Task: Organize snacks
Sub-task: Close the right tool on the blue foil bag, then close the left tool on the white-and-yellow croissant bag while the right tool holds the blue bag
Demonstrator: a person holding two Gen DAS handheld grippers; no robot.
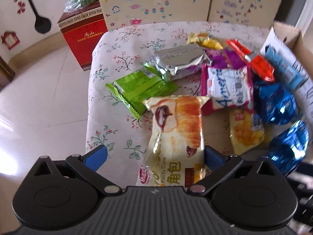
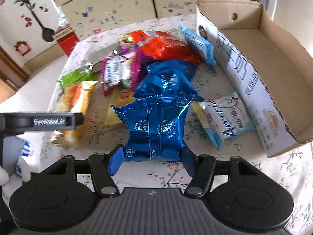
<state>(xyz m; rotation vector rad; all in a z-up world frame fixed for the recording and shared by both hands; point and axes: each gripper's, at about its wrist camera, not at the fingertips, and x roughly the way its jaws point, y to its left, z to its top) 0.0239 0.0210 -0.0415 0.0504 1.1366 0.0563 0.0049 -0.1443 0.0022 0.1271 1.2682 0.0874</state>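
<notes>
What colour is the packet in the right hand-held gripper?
Shiny blue packet; right wrist view shows it best.

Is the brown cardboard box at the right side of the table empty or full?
Empty as far as visible: the brown cardboard box shows only bare floor inside; all snack packets lie outside it on the floral tablecloth.

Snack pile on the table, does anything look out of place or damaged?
Nothing looks torn or spilled. The packets lie jumbled on the floral cloth, and the cardboard box is still empty, so sorting has barely begun.
</notes>
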